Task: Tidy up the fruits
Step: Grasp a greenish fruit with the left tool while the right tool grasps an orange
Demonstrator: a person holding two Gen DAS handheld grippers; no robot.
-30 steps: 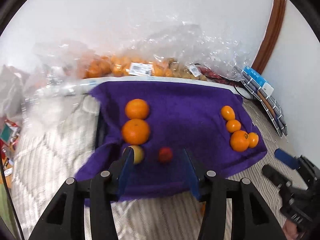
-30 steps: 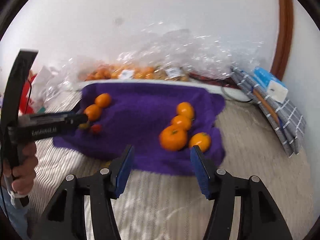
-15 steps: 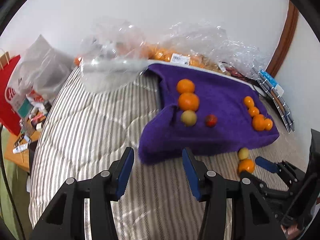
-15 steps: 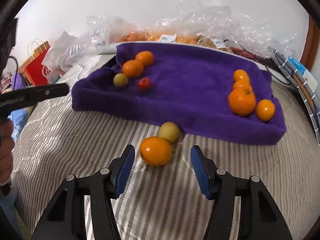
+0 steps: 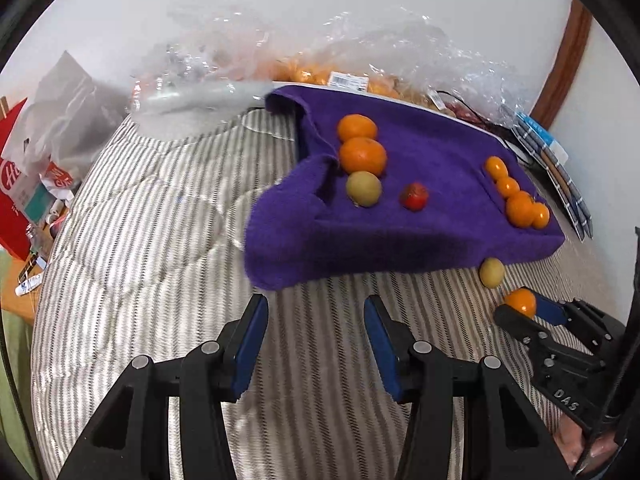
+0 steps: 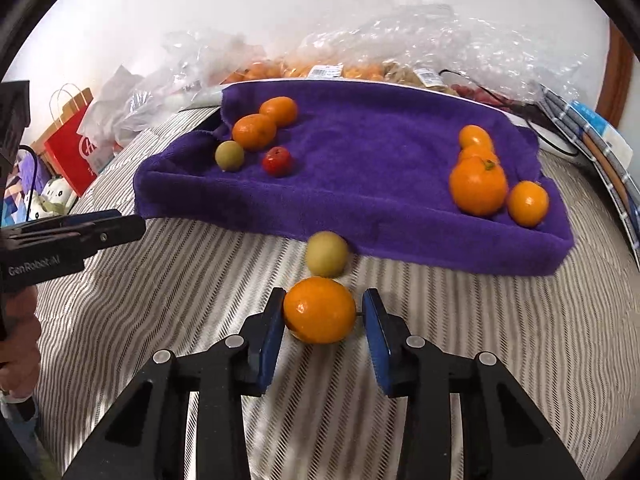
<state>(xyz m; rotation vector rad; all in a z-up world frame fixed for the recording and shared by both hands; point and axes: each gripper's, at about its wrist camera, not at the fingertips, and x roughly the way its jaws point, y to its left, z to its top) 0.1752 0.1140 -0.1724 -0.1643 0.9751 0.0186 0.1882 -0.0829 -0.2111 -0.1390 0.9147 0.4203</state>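
The right gripper (image 6: 323, 316) sat low on the striped grey-and-white quilted bed (image 6: 168, 304), its blue pads spread wide around a round orange citrus fruit (image 6: 320, 310). The left pad touched the peel; a sliver of gap showed at the right pad, so nothing was clamped. Just beyond that orange lay a round yellow-green fruit (image 6: 327, 254), right against the front edge of the folded purple towel (image 6: 372, 152).

Up on the towel, 2 oranges (image 6: 254, 131), another yellow-green fruit (image 6: 229, 155) and a small red fruit (image 6: 277, 161) clustered at the left. At the right, 4 oranges (image 6: 478, 185) stood bunched together, well apart from the left group.

The left gripper (image 5: 316, 334) hovered over bare quilt short of the towel's near corner, pads wide, holding nothing.

Crinkled clear plastic bags of fruit (image 5: 352, 76) were heaped along the wall behind the towel, and a red paper bag (image 6: 70, 146) stood off the bed's left side.
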